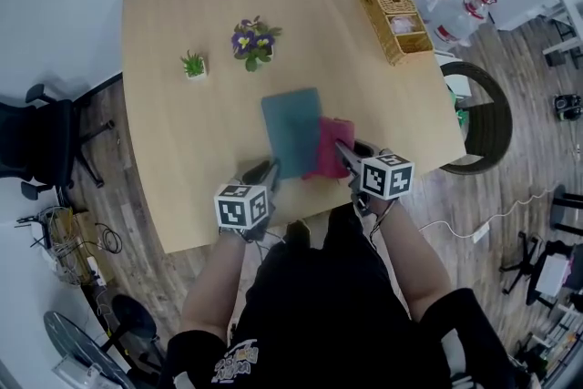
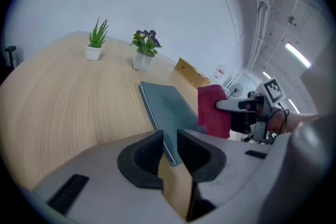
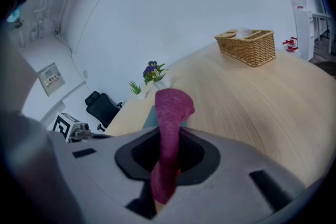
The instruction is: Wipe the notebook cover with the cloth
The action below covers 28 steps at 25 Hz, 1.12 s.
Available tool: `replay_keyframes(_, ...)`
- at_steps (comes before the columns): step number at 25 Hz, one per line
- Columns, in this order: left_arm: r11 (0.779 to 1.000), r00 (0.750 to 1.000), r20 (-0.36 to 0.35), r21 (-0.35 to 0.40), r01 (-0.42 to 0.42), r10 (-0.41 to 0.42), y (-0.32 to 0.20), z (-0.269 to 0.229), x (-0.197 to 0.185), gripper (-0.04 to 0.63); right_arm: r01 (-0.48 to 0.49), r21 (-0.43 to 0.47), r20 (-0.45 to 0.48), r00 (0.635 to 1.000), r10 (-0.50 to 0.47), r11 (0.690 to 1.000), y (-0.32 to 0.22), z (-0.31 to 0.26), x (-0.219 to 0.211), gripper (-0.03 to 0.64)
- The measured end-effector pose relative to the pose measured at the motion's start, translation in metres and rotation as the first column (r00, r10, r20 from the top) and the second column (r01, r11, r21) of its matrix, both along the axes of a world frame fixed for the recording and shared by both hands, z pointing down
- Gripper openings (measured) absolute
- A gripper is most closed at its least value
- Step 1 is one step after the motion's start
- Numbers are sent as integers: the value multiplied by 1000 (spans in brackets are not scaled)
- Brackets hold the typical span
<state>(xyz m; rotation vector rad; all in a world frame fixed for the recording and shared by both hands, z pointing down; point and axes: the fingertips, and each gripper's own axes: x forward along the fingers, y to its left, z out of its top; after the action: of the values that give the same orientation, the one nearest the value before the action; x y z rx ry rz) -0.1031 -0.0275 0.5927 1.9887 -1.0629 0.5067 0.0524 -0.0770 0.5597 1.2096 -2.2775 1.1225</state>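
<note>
A teal notebook (image 1: 291, 130) lies flat near the front edge of the wooden table (image 1: 182, 150); the left gripper view also shows the notebook (image 2: 168, 107). My right gripper (image 1: 348, 156) is shut on a magenta cloth (image 1: 330, 148), which hangs against the notebook's right edge. In the right gripper view the cloth (image 3: 173, 105) stands up between the jaws of my right gripper (image 3: 169, 136). My left gripper (image 1: 268, 172) sits at the notebook's near left corner. Its jaws (image 2: 170, 139) are almost together with nothing held, the corner showing just beyond them.
A wicker basket (image 1: 393, 15) stands at the table's far right. A purple flower pot (image 1: 254, 43) and a small green plant (image 1: 193, 66) stand behind the notebook. A black office chair (image 1: 46, 141) is at the left, and a round dark seat (image 1: 483, 118) at the right.
</note>
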Motion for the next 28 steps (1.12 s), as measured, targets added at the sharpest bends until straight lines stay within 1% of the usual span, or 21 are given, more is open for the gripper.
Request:
replay_keyframes(5, 995, 1000, 13, 95, -12, 11, 6, -36, -5, 61, 25, 65, 26, 999, -27, 998, 17, -34, -8, 66)
replay_keyframes(8, 989, 1000, 5, 149, -24, 23, 10, -53, 2, 31, 62, 112, 29, 997, -65, 992, 27, -55, -10, 66)
replay_keyframes(11, 979, 1000, 8, 202, -25, 24, 13, -69, 14, 20, 101, 152, 42, 993, -109, 983, 32, -70, -10, 66)
replay_keyframes(15, 968, 1000, 13, 252, 8, -11, 20, -90, 31, 12, 161, 193, 54, 983, -175, 968, 43, -85, -5, 66)
replay_keyframes(20, 957, 995, 17, 275, 94, -103, 43, -113, 58, 9, 274, 262, 53, 953, -297, 925, 59, -105, 6, 66)
replay_keyframes(22, 943, 989, 8, 304, 135, -144, 55, -125, 74, 11, 305, 290, 62, 940, -336, 907, 69, -112, 17, 66)
replay_keyframes(24, 922, 981, 6, 343, 180, -194, 67, -138, 90, 11, 331, 316, 75, 925, -372, 889, 79, -120, 30, 66)
replay_keyframes(28, 888, 962, 31, 394, 237, -271, 103, -158, 128, 11, 377, 357, 96, 895, -435, 854, 102, -135, 64, 66)
